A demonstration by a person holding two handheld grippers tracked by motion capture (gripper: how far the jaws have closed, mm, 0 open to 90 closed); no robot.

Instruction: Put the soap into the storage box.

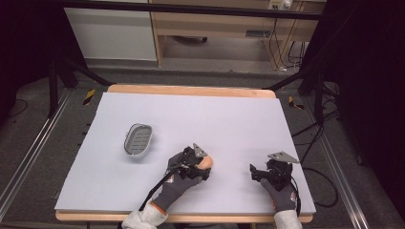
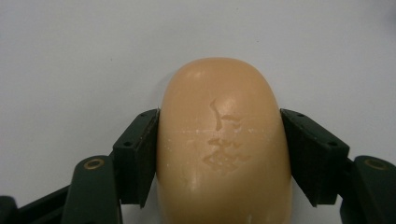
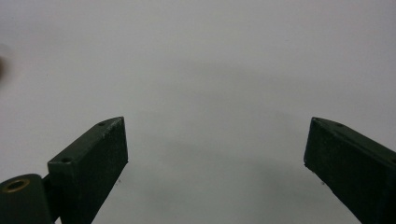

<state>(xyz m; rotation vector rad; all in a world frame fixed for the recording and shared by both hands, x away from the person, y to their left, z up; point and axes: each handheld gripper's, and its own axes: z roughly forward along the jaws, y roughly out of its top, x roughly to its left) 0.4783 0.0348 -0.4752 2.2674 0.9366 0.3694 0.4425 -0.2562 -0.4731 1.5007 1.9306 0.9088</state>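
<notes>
Sitting on the left part of the desk (image 1: 143, 114) is a small grey soap dish (image 1: 138, 140) with slots in its bottom. It rests flat on the white top, nearer the left edge than the right, about halfway between the back edge and the front edge. Nothing touches it.

Next, near the middle of the desk and toward the front edge, comes the left gripper (image 1: 206, 168), held by a hand in a grey glove (image 1: 177, 187). Its two black jaws squeeze a bar of soap (image 1: 206, 163) from both sides. In the left gripper view, the soap (image 2: 223, 144) is tan and round at the far end, with some scratchy marks on top. Each jaw presses flat against a side of the bar. The soap lies on the white top, to the right of the dish and apart from it.

Farther right, close to the front right corner, the right gripper (image 1: 255, 172) sits low over the desk in the other gloved hand (image 1: 282, 193). In the right gripper view, its jaws are spread wide, with just bare white desk (image 3: 210, 93) between them.
</notes>
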